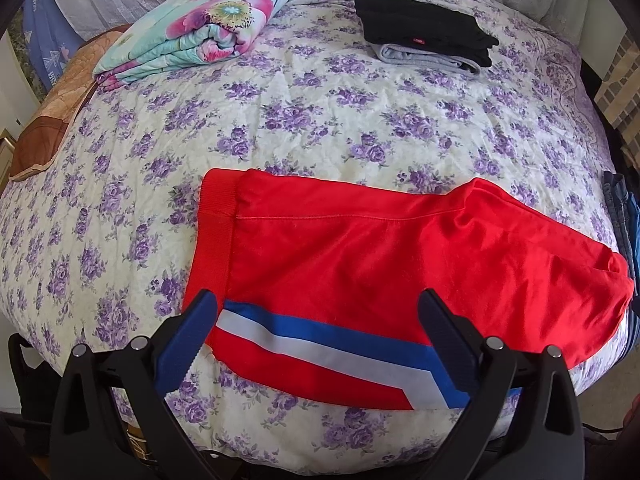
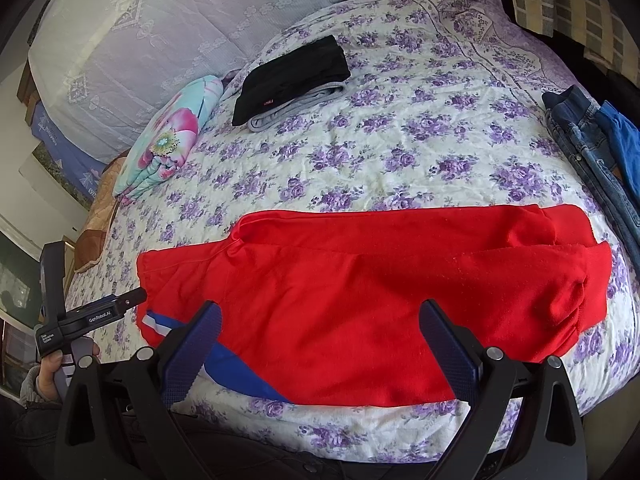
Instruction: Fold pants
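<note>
Pants (image 1: 380,264): lying folded lengthwise on the bed (image 1: 280,120), looks half done
Left: you're probably still needing a crosswise fold
Jaws: you're holding both wide, gripping nothing

A bed (image 1: 280,120) spread with a cream quilt (printed with purple roses) fills the daylit room, its headboard draped in pale lace cloth (image 2: 140,40); a white wall (image 2: 36,196) stands at left, a checkered curtain (image 2: 560,4) at right.
</note>
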